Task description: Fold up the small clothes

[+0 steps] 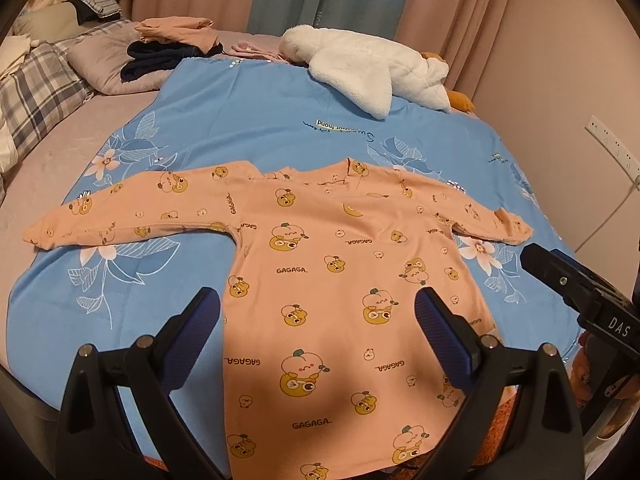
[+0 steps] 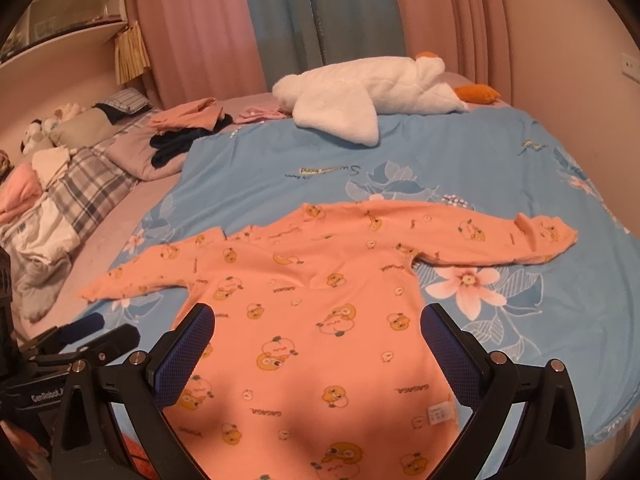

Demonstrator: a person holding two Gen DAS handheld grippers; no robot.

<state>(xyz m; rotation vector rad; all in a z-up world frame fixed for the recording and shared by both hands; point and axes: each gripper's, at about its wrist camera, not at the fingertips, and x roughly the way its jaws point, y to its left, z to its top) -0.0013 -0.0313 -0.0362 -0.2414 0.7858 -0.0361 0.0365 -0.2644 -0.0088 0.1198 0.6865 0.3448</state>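
- One small garment on the bed: a peach long-sleeved top (image 1: 344, 272) printed with cartoon ducks and "GAGAGA" lettering, spread flat, both sleeves stretched out sideways, neckline pointing away from the cameras, hem nearest them.
- Top lies on a blue floral sheet (image 1: 280, 92) that covers most of the bed; a white care label (image 2: 441, 414) shows on the fabric near the hem, right wrist view.
- Left gripper (image 1: 318, 312) hovers above the lower body of the top, jaws spread wide, nothing between them; its dark blue textured pads (image 1: 192, 332) straddle the fabric's width in view.
- Right gripper (image 2: 318, 328) likewise above the lower half of the top, jaws wide apart and empty. Whether either touches the cloth, cannot tell.
- Each gripper appears at the edge of the other's view: right one at far right of the left wrist view, left one at lower left of the right wrist view.
- Farther up the sheet: a white plush goose (image 1: 368, 68) with orange feet, lying well apart from the top.
- Beside it, toward the left: a folded peach garment (image 1: 176, 30) stacked on dark clothes (image 1: 156, 60).
- Left edge: plaid pillow (image 1: 36, 84).
- Behind the bed: pink and blue curtains (image 2: 280, 20).
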